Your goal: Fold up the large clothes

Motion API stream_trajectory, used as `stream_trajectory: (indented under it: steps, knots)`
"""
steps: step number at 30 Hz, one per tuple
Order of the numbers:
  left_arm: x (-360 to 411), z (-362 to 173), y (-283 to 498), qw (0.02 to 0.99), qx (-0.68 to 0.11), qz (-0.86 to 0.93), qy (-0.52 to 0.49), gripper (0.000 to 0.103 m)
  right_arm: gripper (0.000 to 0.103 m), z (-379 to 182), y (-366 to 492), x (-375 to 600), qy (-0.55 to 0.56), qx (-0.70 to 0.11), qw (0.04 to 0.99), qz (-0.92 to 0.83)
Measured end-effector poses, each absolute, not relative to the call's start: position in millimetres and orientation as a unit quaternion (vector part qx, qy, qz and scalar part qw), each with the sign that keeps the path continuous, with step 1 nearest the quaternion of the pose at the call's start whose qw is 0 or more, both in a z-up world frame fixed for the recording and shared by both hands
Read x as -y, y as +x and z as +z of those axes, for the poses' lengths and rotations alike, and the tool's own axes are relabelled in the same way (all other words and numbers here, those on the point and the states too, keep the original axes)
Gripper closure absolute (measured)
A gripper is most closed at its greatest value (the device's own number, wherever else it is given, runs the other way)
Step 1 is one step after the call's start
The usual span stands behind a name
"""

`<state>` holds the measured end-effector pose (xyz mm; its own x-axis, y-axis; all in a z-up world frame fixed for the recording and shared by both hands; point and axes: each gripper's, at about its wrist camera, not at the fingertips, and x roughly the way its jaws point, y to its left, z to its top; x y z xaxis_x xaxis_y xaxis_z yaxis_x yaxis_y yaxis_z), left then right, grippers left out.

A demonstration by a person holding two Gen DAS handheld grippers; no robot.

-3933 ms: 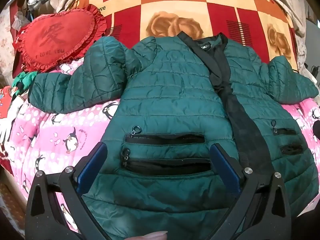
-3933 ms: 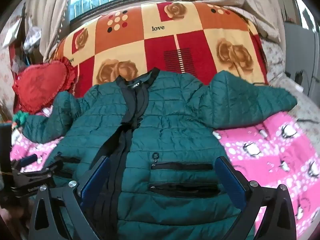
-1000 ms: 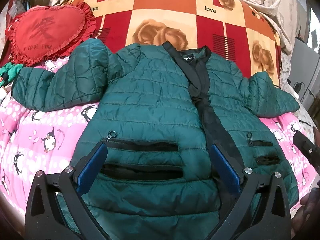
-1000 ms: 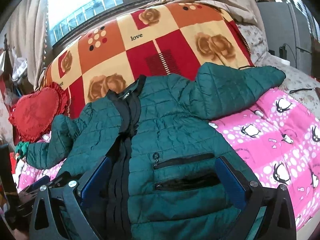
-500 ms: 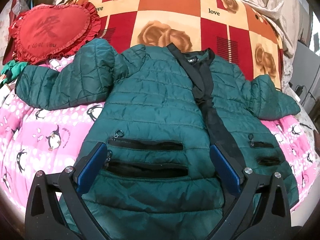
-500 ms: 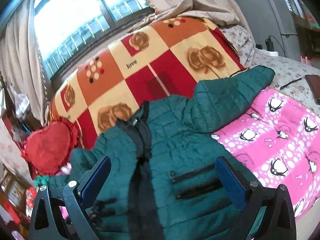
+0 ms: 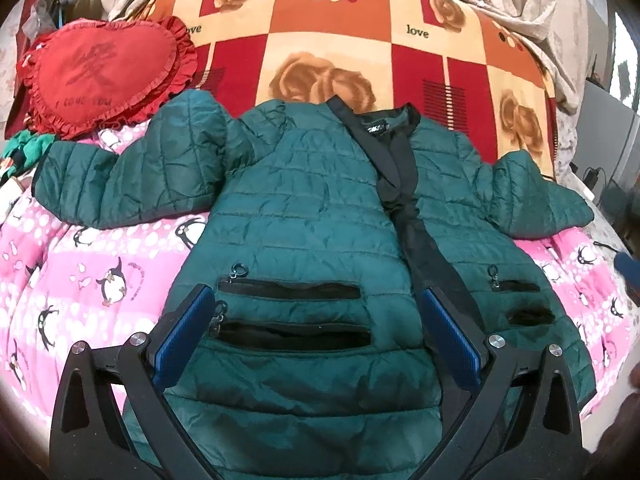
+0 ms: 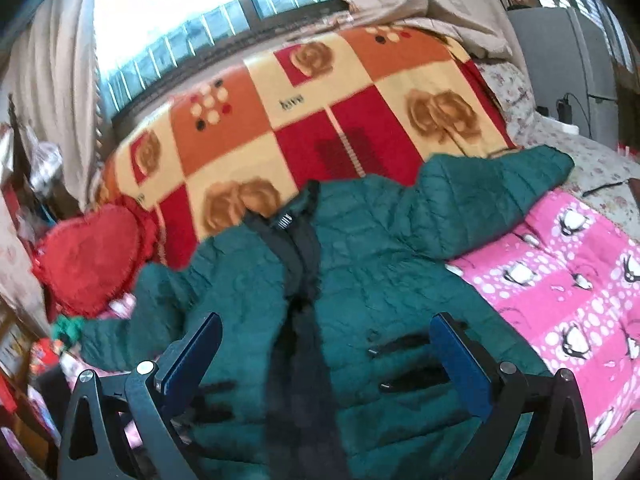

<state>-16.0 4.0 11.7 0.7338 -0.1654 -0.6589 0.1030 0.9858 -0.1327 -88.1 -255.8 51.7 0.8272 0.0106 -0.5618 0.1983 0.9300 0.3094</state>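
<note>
- The dark green quilted puffer jacket lay face up on the bed's pink penguin-print quilt, collar toward the orange-and-red rose-patterned blanket, hem toward the camera.
- Its long axis ran collar to hem, away from the viewer; both sleeves were spread sideways, the left one near the red heart-shaped frilled cushion.
- The left hand-held gripper and the right hand-held gripper both stood wide apart, holding nothing, above the hem.
- Risk, as I judged it: slick padded fabric could slip from a shallow pinch, and the unfastened black front placket could skew any fold.

Jacket on bed, cushion seemingly behind-left.
</note>
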Motion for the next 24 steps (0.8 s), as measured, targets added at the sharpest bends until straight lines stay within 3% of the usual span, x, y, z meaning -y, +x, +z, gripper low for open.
stream_trajectory:
  steps: [13,24]
  knots:
    - [10,3,-14,0.926,-0.373,-0.058,-0.013,0.0,0.0,24,-58,239,0.068,-0.297,0.952,-0.014]
    - [16,-4,-10,0.919,-0.391,-0.054,-0.018,0.0,0.0,8,-66,285,0.19,-0.303,0.934,-0.012]
